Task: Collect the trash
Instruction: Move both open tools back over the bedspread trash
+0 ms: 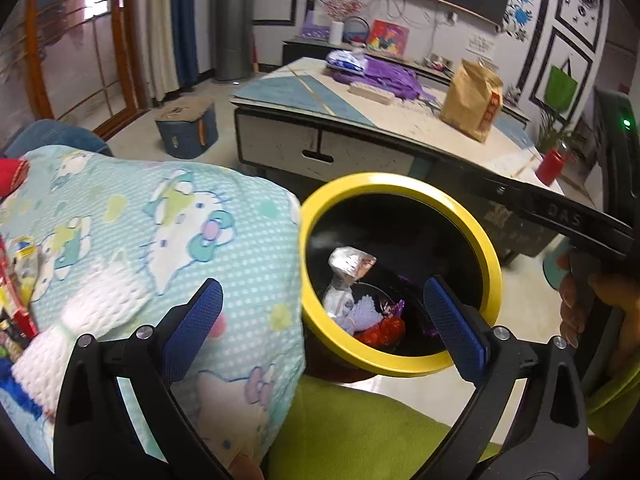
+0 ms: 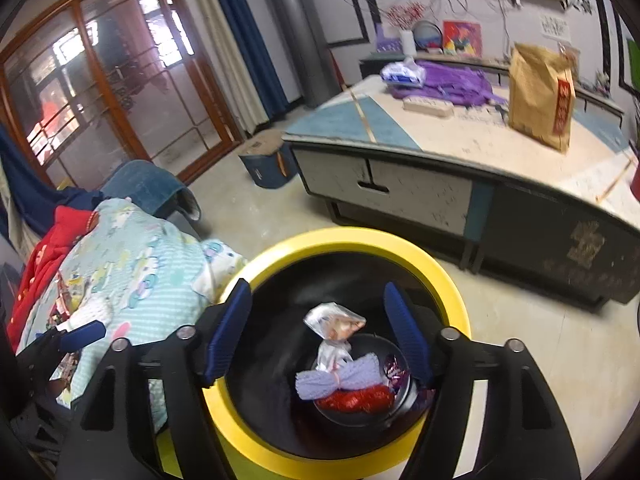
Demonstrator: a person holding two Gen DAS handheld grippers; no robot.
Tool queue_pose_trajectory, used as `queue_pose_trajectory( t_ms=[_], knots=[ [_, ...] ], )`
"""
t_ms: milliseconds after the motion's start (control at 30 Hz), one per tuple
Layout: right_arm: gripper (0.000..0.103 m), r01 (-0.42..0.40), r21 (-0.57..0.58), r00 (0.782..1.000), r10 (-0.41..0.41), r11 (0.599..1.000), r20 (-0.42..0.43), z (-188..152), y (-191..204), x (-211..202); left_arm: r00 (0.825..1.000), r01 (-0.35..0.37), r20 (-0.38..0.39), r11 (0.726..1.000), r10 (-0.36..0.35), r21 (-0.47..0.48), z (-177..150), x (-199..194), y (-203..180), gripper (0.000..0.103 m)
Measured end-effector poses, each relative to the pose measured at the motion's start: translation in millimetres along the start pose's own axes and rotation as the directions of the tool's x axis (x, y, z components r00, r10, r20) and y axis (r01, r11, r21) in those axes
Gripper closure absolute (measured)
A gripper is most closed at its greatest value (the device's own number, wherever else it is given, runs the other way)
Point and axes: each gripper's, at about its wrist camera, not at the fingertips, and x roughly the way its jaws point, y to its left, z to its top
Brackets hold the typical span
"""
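Bin point(image 2: 280, 452), yellow rim, black inside, beside cartoon blanket point(image 1: 160, 224). Silver wrapper point(image 2: 336, 322), lilac cloth point(image 2: 340, 378), red wrapper point(image 2: 360, 402) inside. Right gripper point(image 2: 316, 340) above opening, spread, empty. Left gripper point(image 1: 324, 320) spread, empty.

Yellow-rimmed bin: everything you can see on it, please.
The bin is round, with a wide glossy yellow rim, likely plastic, and a black interior. It stands upright and open, no lid in view, beside the cartoon-print blanket, which presses against its left side. Inside lie a silver foil wrapper, a pale purple knitted piece, crumpled red trash and a small purple wrapper. The right tool hangs open over the mouth, holding nothing; the left tool is open by the rim.
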Motion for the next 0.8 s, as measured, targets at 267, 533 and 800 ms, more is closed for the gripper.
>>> queue_pose_trajectory(
  t_ms=[267,533,800],
  knots=[
    [0.025,-0.034,-0.093,0.997,0.041,0.995,0.073,2.6,37.8,-23.5,0.994,-0.073,0.072,0.996,0.077,-0.053,-2.7,-33.9,24.5,0.01],
    [0.025,-0.07,-0.172,0.99,0.089,0.983,0.106,0.5,70.9,-37.4,0.974,-0.169,0.133,0.981,0.182,-0.099,-11.4,-65.7,55.2,0.01],
    [0.021,-0.1,-0.242,0.985,0.131,0.965,0.112,-8.1,104.2,-44.3,0.95,-0.232,0.179,0.963,0.254,-0.138,-21.0,-93.2,82.3,0.01]
  ],
)
